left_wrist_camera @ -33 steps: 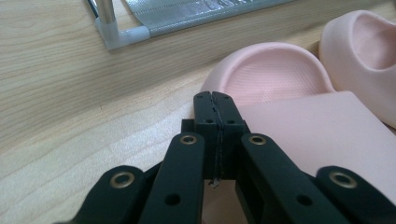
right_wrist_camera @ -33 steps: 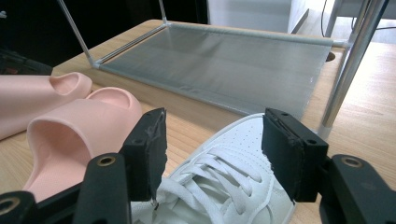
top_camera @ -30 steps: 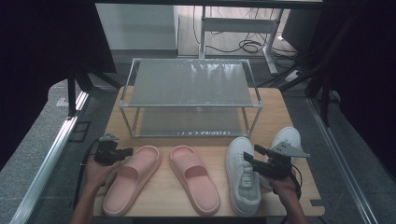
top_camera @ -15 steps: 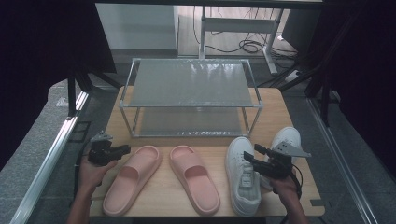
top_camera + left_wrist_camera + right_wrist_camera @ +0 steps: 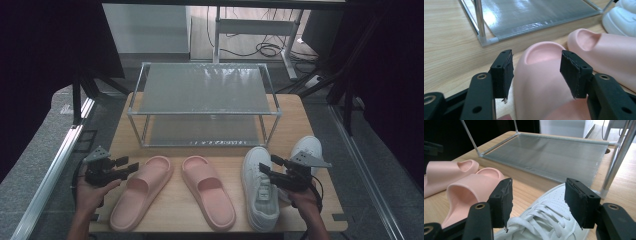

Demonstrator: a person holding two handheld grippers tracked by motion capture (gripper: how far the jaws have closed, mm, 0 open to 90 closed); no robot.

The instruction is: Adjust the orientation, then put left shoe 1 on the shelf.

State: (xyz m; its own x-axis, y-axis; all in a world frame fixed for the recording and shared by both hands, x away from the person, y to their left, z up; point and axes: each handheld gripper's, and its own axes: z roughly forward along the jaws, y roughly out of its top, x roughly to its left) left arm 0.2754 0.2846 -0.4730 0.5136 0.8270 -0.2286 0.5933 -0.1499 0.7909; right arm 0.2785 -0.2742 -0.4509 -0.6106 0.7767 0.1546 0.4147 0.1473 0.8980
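Jaws of my left gripper (image 5: 131, 166) have just been opening and stand released astride the left pink slipper (image 5: 141, 191), my right gripper (image 5: 267, 170) gapes over the white sneaker (image 5: 260, 186); all footwear sits on the desk (image 5: 290, 115), shoe rack (image 5: 204, 95) unloaded, nothing placed yet.

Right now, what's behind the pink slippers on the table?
Behind the pink slippers stands a two-tier metal rack, its upper and lower shelves both bare as far as they show. The upper shelf covers the back of the lower one, so that part can't be checked.
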